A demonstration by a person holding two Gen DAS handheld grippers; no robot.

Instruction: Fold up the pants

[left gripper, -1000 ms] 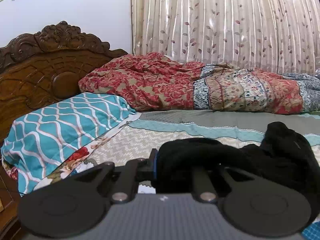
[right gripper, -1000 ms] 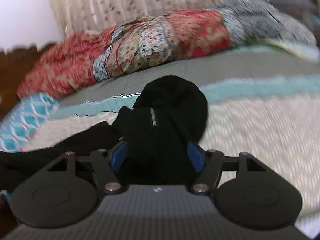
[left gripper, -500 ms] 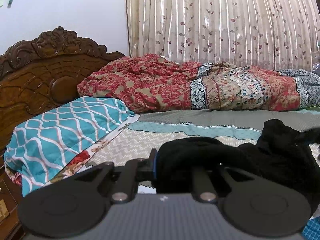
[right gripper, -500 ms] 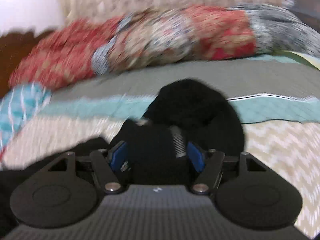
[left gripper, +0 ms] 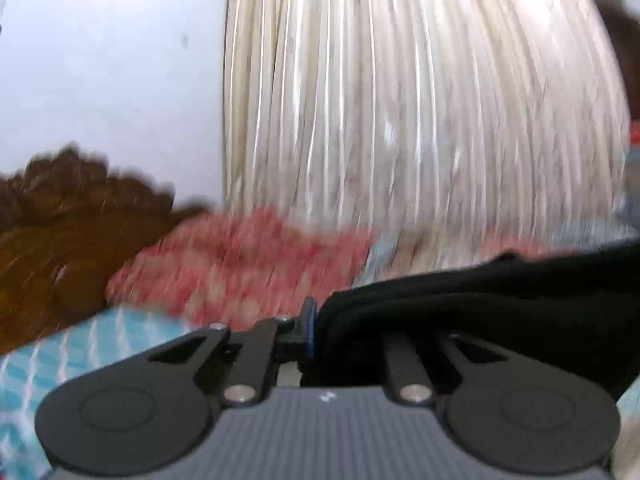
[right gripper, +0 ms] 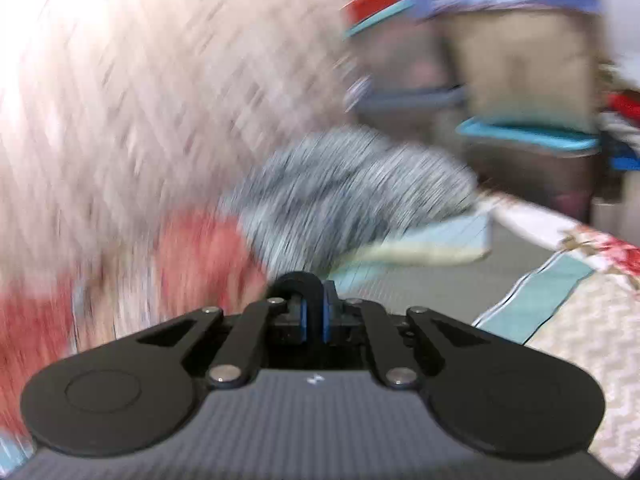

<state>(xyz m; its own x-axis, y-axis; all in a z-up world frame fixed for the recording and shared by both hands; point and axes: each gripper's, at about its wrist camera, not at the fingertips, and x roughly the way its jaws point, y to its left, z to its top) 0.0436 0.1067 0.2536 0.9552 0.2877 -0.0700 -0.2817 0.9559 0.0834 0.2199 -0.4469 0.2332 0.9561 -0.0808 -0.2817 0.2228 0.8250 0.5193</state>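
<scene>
Our left hand-held gripper (left gripper: pixel 348 332) is clamped on a thick black roll of the pants (left gripper: pixel 500 300). Only its left blue pad (left gripper: pixel 309 326) shows; the cloth covers the other finger. From that grip the fabric runs off to the right in a taut, near-level band, which we judge is deliberate: holding one edge high and stretched lets the garment hang free and straighten before we lay it down for a fold.

Our right hand-held gripper (right gripper: pixel 315 320) has its jaws drawn nearly together, pinching a thin black bit of the pants (right gripper: pixel 301 284) that pokes up between the blue pads (right gripper: pixel 304 318). We take this to be the other end of the same stretched edge. So the pants are in the air between our two grippers, not lying on the bed.

Beyond the left gripper we see a carved wooden headboard (left gripper: pixel 60 240), a teal patterned pillow (left gripper: pixel 80 344), a red floral blanket (left gripper: pixel 240 264) and a pale curtain (left gripper: pixel 400 120), all smeared by motion. Only this view shows the long span of the garment.

The right wrist view shows almost no cloth. Instead it gives us the bed (right gripper: pixel 580 340) with its teal-striped sheet, a grey bundle of bedding (right gripper: pixel 352 196), and blurred furniture behind, none of which the left view shows.
</scene>
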